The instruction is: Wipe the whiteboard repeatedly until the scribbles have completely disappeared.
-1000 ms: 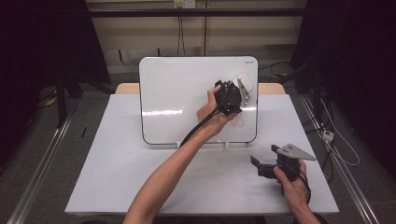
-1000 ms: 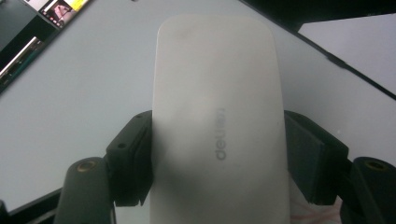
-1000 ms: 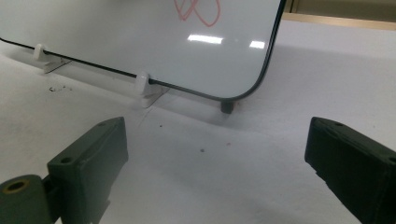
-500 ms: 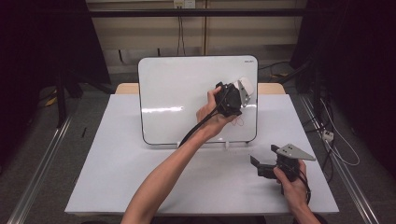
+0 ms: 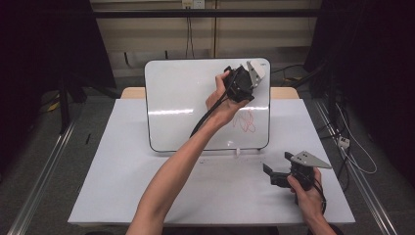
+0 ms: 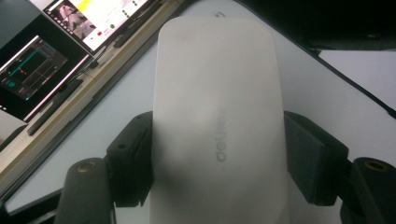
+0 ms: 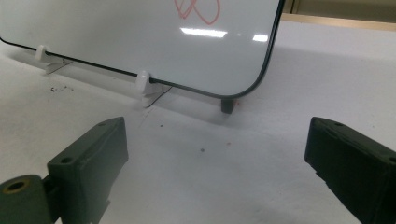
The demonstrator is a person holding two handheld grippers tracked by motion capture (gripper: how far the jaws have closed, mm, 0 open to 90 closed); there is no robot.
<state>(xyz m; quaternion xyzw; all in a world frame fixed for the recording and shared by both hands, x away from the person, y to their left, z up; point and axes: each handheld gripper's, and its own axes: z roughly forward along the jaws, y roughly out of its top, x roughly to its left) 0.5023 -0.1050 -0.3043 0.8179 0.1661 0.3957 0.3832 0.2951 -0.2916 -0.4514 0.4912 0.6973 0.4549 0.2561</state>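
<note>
A white whiteboard [image 5: 186, 103] stands upright on small clips at the back of the table, with a red scribble [image 5: 246, 121] low on its right side. My left gripper [image 5: 246, 81] is held up near the board's top right corner, above the scribble. In the left gripper view its jaws are shut on a white board eraser [image 6: 215, 93], one pad pressing each long side. My right gripper [image 5: 269, 174] rests low on the table in front of the board's right end, open with nothing between its jaws [image 7: 217, 158]. The board's lower edge [image 7: 116, 37] and the scribble [image 7: 198, 10] lie ahead of it.
The board stands on a white table top [image 5: 122, 176] with white clip feet [image 7: 144, 80] and a dark foot [image 7: 227, 105]. Monitors [image 6: 42, 60] show beyond the board in the left gripper view. Cables [image 5: 350, 147] trail on the floor at the right.
My left hand has lifted the eraser up the board, from just over the red scribble to the top right corner, so the scribble now shows. The right gripper has stayed put.
</note>
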